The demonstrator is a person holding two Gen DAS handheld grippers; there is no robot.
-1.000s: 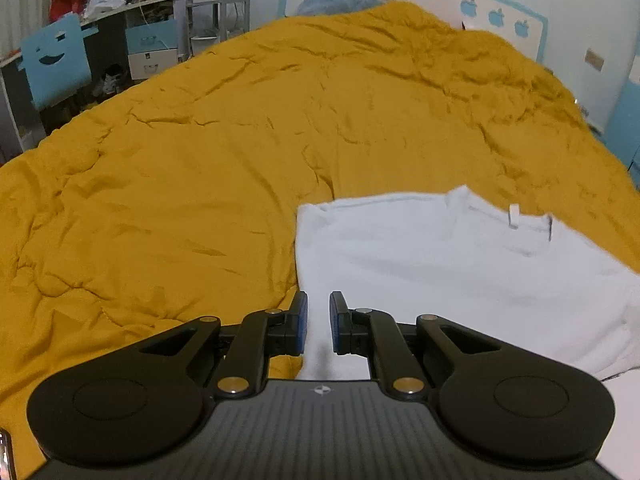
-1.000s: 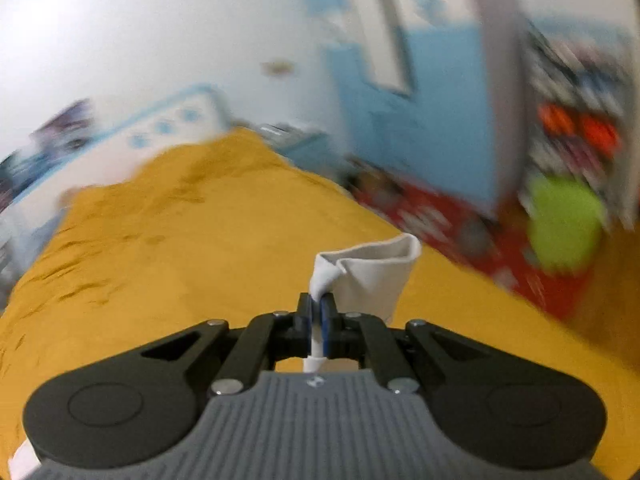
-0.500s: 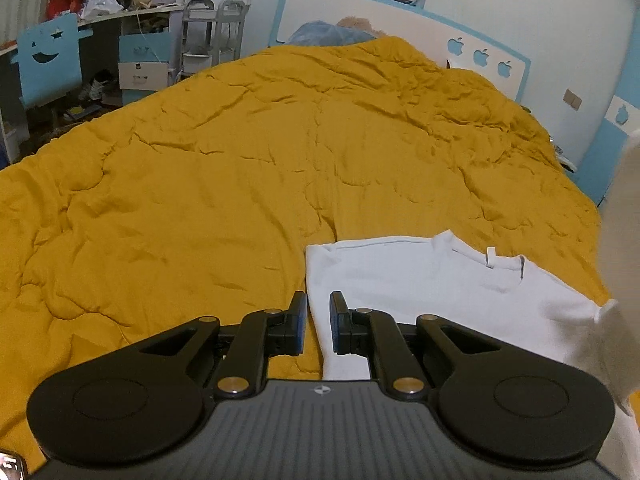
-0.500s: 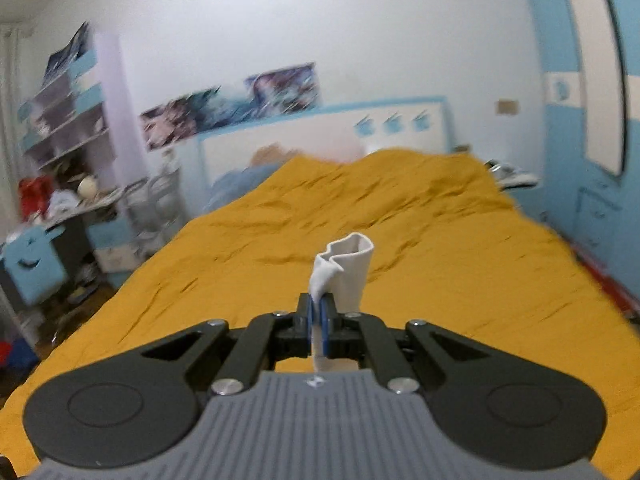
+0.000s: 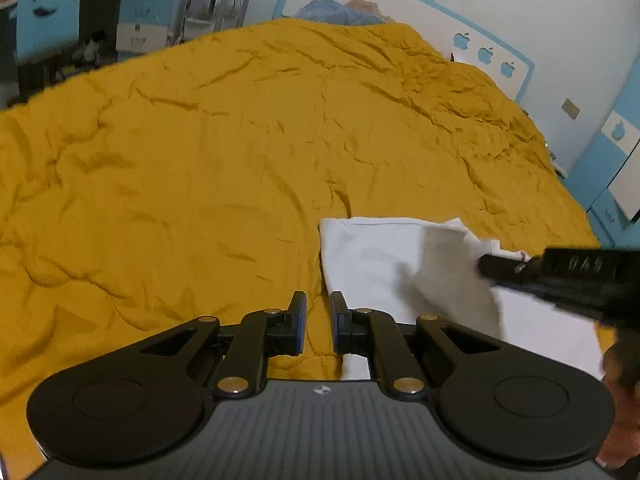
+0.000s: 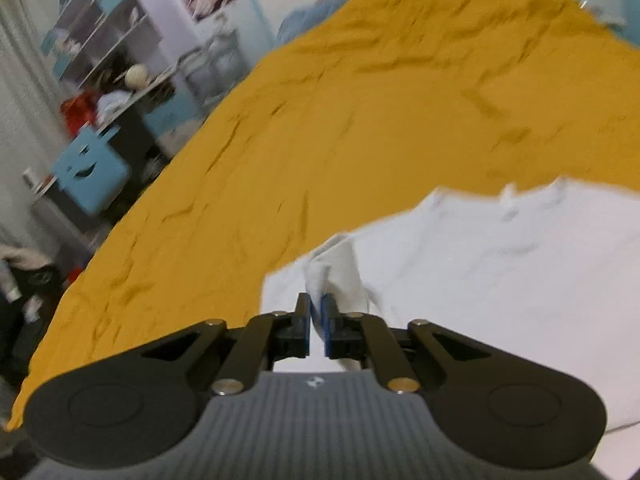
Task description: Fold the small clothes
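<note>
A white T-shirt (image 5: 368, 256) lies flat on the mustard bedspread (image 5: 200, 160), collar toward the headboard. My left gripper (image 5: 318, 320) hovers just off the shirt's left edge, jaws almost closed with nothing between them. In the right wrist view my right gripper (image 6: 316, 314) holds a bunched fold of the shirt's fabric (image 6: 340, 268) between its pads, low over the shirt body (image 6: 500, 280); its jaws are opening. The left wrist view shows the right tool's black body (image 5: 580, 276) reaching in from the right, with a blurred flap of cloth (image 5: 452, 276) under it.
The bedspread (image 6: 360, 120) stretches wide to the left and toward the white-and-blue headboard (image 5: 400, 12). A desk with a blue smiley chair (image 6: 90, 168) and shelves stands off the bed's left side. A hand (image 5: 624, 400) shows at the lower right.
My right gripper swung from the room's right side across and down over the shirt, carrying the white fold along. The left gripper drifted a little leftward off the shirt's edge.
</note>
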